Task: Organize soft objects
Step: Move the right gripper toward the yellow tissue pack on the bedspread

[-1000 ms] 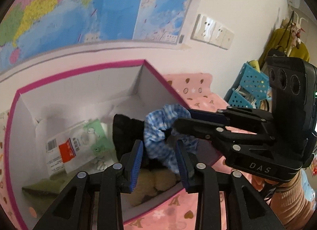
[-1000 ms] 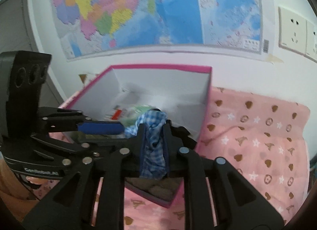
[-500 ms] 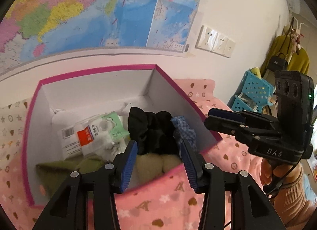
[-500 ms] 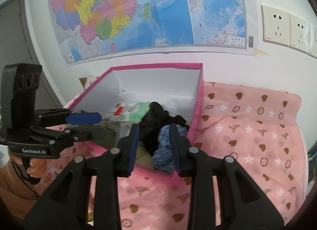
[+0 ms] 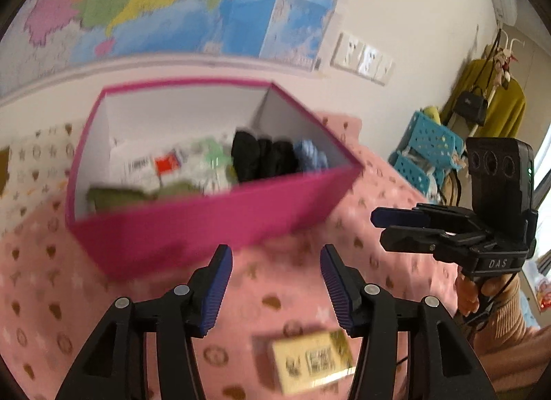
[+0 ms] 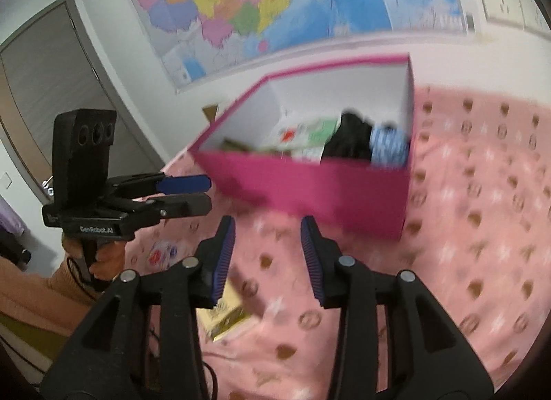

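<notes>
A pink box (image 5: 206, 224) with white inner walls stands on the pink patterned bedspread; it also shows in the right wrist view (image 6: 310, 186). Inside lie a blue checked scrunchie (image 5: 311, 157) (image 6: 389, 145), a black soft item (image 5: 261, 157) (image 6: 351, 140), white and green packets (image 5: 172, 166) and an olive cloth (image 5: 117, 195). My left gripper (image 5: 275, 283) is open and empty, in front of the box above the bedspread. My right gripper (image 6: 268, 255) is open and empty, also in front of the box. Each gripper shows in the other's view (image 6: 182, 193) (image 5: 403, 228).
A yellow-and-white small carton (image 5: 313, 362) (image 6: 227, 314) lies on the bedspread (image 6: 482, 228) near the grippers. A map (image 5: 172, 4) and wall sockets (image 5: 361, 59) are behind the box. Blue baskets (image 5: 427, 152) stand at the right, a grey door (image 6: 51, 90) at the left.
The right gripper opened and let the blue scrunchie go into the box. Both grippers then drew back out of the box toward the near bedspread.
</notes>
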Demonstrator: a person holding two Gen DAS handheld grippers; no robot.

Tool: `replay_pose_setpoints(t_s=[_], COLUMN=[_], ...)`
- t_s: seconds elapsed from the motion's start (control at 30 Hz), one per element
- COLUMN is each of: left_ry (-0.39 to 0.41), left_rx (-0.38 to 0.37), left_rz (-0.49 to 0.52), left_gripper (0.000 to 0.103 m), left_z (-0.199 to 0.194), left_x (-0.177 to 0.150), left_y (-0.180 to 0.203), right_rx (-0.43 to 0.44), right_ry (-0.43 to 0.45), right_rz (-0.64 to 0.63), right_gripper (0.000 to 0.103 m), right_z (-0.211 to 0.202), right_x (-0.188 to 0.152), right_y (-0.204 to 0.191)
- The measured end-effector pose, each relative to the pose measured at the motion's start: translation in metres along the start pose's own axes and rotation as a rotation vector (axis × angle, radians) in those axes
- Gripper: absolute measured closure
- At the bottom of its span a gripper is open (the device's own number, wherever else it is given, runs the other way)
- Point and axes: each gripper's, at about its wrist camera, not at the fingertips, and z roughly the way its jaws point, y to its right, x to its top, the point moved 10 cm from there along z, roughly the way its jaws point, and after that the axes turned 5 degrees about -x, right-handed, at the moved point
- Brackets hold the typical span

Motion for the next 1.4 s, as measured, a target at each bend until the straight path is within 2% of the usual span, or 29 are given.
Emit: replay_pose_setpoints(t_s=[0.27, 0.6, 0.7, 0.93, 1.07, 1.27, 1.4], left_ry=[-0.095, -0.171, -0.193, -0.189, -0.185, -0.183, -0.181], left_rx=[-0.006, -0.052, -0.092, -0.126, -0.113, -0.059, -0.057], left_rz=[-0.057, -0.083, -0.088, -0.099, -0.098, -0.06, -0.06], left_gripper=[0.049, 0.054, 0.059, 0.059, 0.059, 0.067, 0.067], left_z=[0.008, 0.012, 0.016, 0.022, 0.032, 0.04, 0.04], left_x=[-0.056, -0.095, -0.099, -0.094, -0.088, -0.082, -0.082], left_y=[-0.001, 0.009, 0.018, 0.027, 0.029, 0.032, 0.031], right_rx=[0.072, 0.113, 0.114, 0.063, 0.031, 0.014, 0.012], right_ry=[-0.151, -0.211, -0.214, -0.171, -0.163, -0.146, -0.141], right_rz=[0.065, 0.104, 0.092, 0.1, 0.123, 0.157, 0.161], right_gripper=[0.061, 0.061, 0.061, 0.065, 0.065, 0.065, 0.065], right_z=[0.032, 0.044, 0.044, 0.038, 0.041, 0.041, 0.04], right_x=[-0.059, -0.087, -0.088, -0.078, -0.074, -0.072, -0.072], right_y=[-0.019, -0.032, -0.037, -0.022, -0.007, 0.005, 0.006])
